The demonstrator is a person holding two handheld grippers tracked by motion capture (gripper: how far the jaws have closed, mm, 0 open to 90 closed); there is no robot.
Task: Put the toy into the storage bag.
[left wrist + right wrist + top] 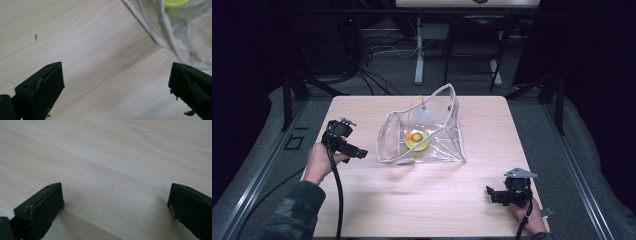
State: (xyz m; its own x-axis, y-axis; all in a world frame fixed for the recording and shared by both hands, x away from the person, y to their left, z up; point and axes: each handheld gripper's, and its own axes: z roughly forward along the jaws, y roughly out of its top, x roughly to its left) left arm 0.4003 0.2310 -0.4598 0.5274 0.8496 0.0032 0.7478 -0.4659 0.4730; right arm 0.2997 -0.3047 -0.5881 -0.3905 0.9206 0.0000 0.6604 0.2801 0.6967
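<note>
The left gripper (362, 153) hangs near the table's left edge, jaws spread wide with nothing between them, just short of the clear plastic bag (424, 131). The right gripper (490, 192) rests by the table's near right corner, jaws likewise spread and empty over bare wood. The bag stands open at the middle of the light wooden table (377, 200), with a yellow lid (418, 140) and a small orange thing (410, 136) inside. Beyond the far edge lie dark cables (377, 50) and metal table legs (419, 50) on a grey floor (462, 80).
</note>
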